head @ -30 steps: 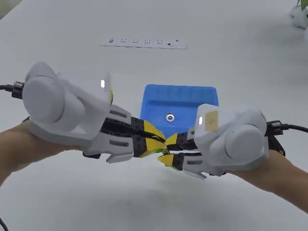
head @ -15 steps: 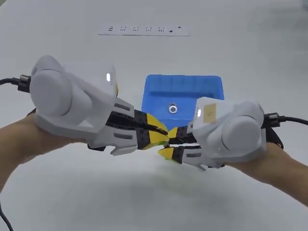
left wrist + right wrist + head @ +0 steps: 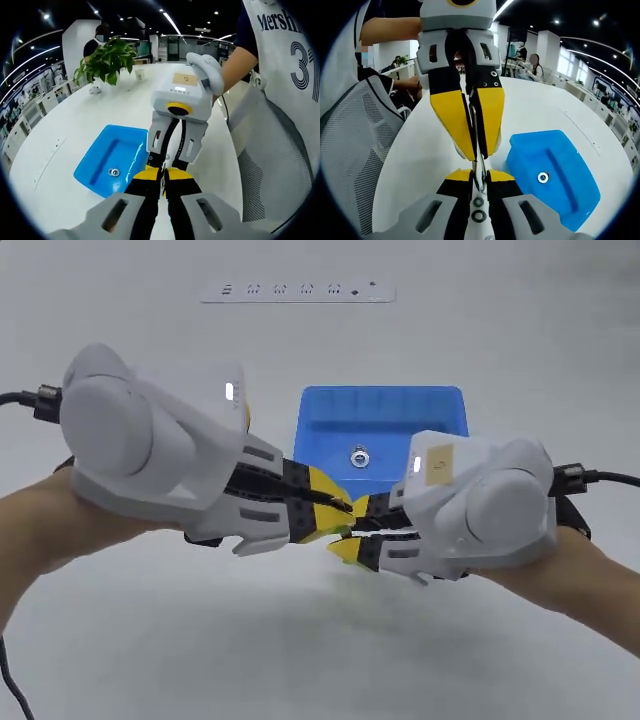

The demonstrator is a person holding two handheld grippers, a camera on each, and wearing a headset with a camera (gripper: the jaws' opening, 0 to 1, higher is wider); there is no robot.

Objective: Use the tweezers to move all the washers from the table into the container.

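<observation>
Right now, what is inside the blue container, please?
One washer lies on the container floor. In the head view the left gripper and right gripper, clamping the tweezers, hide its near edge.

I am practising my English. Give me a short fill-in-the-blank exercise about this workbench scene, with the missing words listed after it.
1. The container on the table is ___ in colour.
2. Inside it lies ___ washer.
3. In the right gripper view, ___ washers lie on the table, seen between the jaws at the bottom.
4. The left gripper holds thin metal ___ between its yellow jaws.

Missing words: blue; one; two; tweezers.
</observation>
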